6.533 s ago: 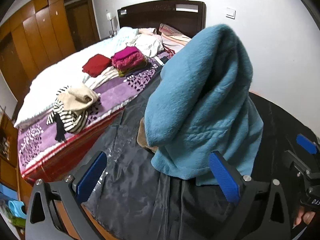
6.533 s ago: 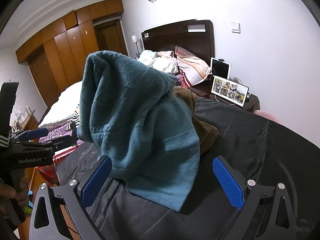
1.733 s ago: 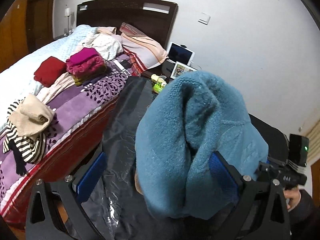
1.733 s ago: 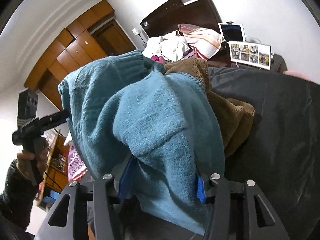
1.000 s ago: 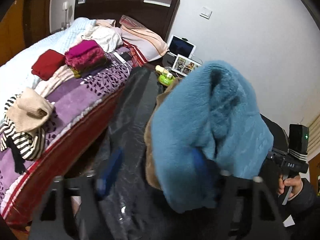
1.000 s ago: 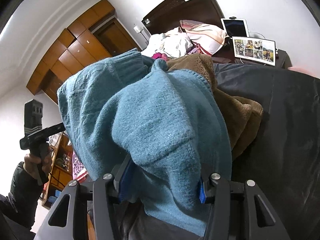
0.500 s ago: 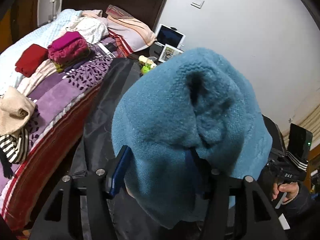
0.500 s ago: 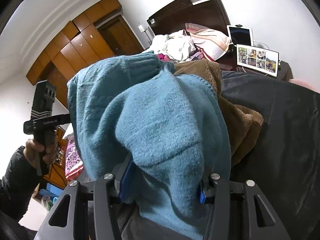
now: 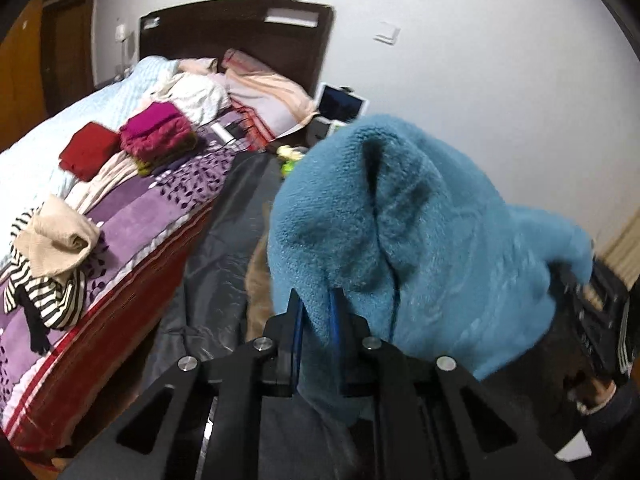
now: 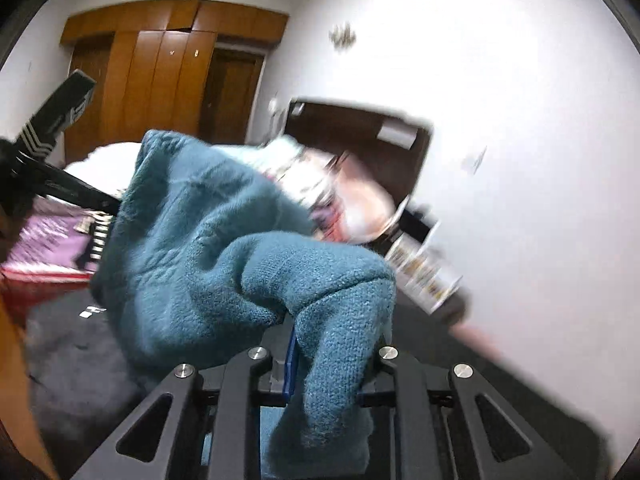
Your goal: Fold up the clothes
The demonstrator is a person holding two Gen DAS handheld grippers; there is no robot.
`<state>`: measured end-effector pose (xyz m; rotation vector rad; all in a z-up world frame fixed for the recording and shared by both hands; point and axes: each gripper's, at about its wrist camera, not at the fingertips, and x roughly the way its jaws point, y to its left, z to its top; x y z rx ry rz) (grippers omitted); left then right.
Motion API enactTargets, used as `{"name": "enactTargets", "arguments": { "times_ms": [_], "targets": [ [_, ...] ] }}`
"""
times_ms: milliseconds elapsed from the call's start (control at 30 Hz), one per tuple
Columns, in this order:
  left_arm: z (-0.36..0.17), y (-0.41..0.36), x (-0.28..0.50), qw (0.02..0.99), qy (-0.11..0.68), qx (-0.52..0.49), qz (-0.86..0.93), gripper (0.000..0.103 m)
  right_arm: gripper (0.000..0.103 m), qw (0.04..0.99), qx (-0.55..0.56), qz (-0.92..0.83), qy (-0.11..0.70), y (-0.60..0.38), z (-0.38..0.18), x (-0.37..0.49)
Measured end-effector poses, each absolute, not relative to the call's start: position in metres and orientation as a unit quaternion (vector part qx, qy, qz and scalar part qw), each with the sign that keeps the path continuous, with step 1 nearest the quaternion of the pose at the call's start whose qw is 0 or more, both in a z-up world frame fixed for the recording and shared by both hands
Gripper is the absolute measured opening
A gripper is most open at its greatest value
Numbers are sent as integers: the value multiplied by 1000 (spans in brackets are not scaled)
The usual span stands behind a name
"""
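A fluffy teal sweater (image 9: 404, 240) hangs bunched between both grippers above a dark sheet (image 9: 224, 248). My left gripper (image 9: 316, 328) has its jaws closing, and its blue pads press on a fold of the sweater's lower edge. In the right wrist view the same teal sweater (image 10: 208, 248) drapes to the left, and my right gripper (image 10: 332, 364) has its jaws closing on another thick fold. A brown garment (image 9: 258, 280) shows under the sweater. The other gripper (image 10: 52, 128) appears at the left edge of the right wrist view.
A bed (image 9: 140, 216) with a purple leaf-print cover lies to the left, bearing folded red (image 9: 90, 154) and magenta (image 9: 158, 134) clothes and a striped and beige heap (image 9: 48, 256). A dark headboard (image 9: 240, 36), pillows and a tablet (image 9: 344, 106) stand by the white wall. Wooden wardrobes (image 10: 160, 68) fill the far side.
Both grippers have narrowed tightly onto folds of the teal sweater and lifted it. The right gripper has risen and rolled, so its view now tilts towards the wall and wardrobes.
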<state>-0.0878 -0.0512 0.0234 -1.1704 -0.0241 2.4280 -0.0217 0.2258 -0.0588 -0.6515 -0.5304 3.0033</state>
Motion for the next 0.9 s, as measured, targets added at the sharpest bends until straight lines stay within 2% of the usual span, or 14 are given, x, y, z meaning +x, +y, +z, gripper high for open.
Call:
{"name": "enactTargets", "arguments": {
  "times_ms": [133,333,533,700,833,900],
  "targets": [
    [34,-29,-56,244,-3,-412,878,14,21,61,-170,961,-212,239,-34,18],
    [27,18,-17,286,9,-418,862,14,21,105,-208,952,-197,296,-31,73],
    [2,71,20,308,48,-444,840,14,21,138,-276,924,-224,339,-72,135],
    [-11,98,45,314,61,-462,827,16,21,169,-324,908,-205,377,-106,183],
    [-11,114,57,316,61,-465,825,40,21,189,-347,899,-187,403,-122,218],
    [-10,128,59,324,67,-463,822,44,21,192,-353,898,-178,413,-125,231]
  ]
}}
